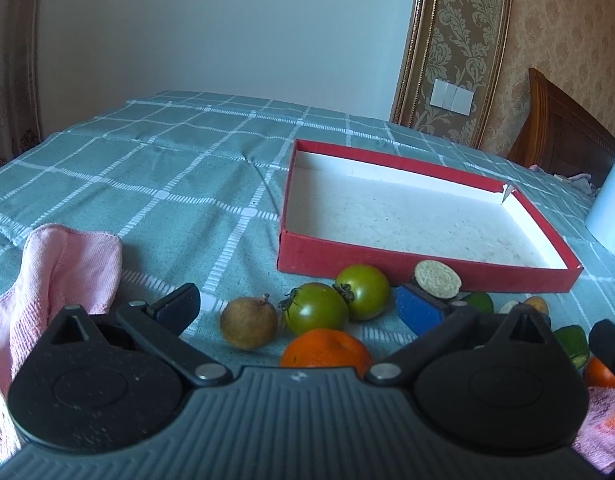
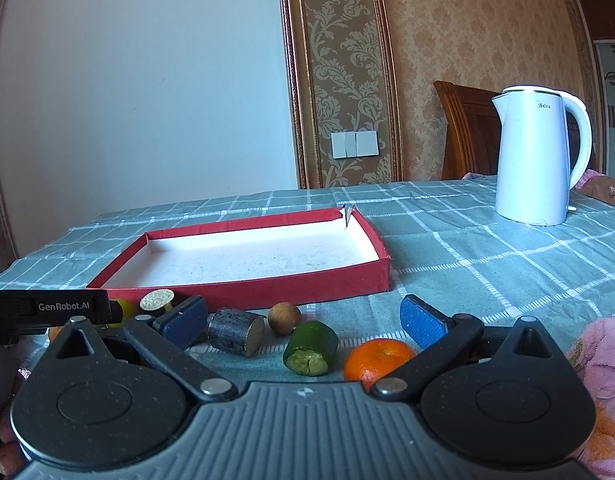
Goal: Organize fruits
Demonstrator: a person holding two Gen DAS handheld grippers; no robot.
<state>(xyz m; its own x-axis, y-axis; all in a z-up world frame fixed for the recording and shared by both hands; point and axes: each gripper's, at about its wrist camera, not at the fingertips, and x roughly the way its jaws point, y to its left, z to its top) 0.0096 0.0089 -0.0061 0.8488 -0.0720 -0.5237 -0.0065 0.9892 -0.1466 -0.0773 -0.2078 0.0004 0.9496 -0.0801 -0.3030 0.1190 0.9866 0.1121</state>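
Note:
A shallow red box with a white inside lies on the checked cloth; it also shows in the right wrist view. In the left wrist view, my open left gripper stands over a brown round fruit, two green tomatoes and an orange. In the right wrist view, my open right gripper frames a dark cut cylinder, a small brown fruit, a green cut piece and an orange. A pale cut disc stands near the box.
A white kettle stands at the far right of the table. A pink cloth lies at the left, another pink cloth at the right. A wooden chair stands behind the table.

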